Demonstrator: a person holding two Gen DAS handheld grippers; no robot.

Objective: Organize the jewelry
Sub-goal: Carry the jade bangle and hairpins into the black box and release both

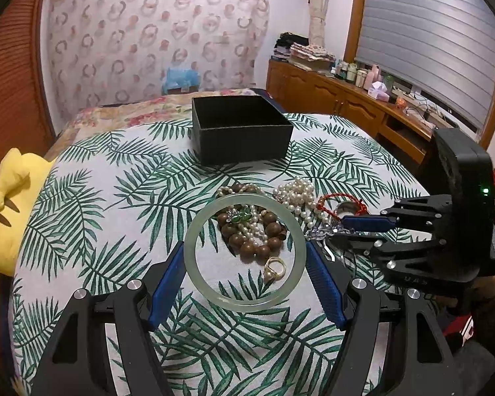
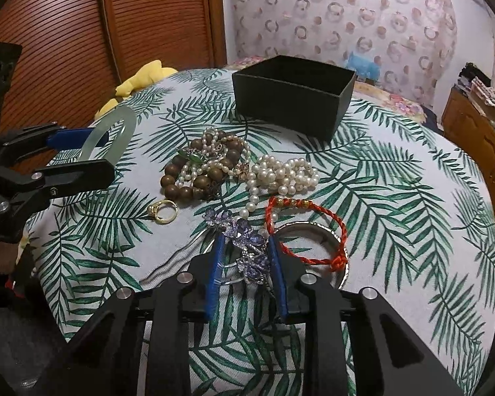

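My left gripper is shut on a pale green jade bangle, held just above the leaf-print tablecloth; both show at the left of the right wrist view, gripper and bangle. My right gripper is shut on a purple crystal ornament lying on the cloth, and appears at the right of the left wrist view. Wooden beads, pearls, a gold ring, a red cord bracelet and a silver bangle lie heaped. An open black box stands behind them.
The round table has a palm-leaf cloth. A yellow plush toy sits at its left edge. A wooden cabinet with bottles stands under the window on the right, and a louvred wooden door lies behind.
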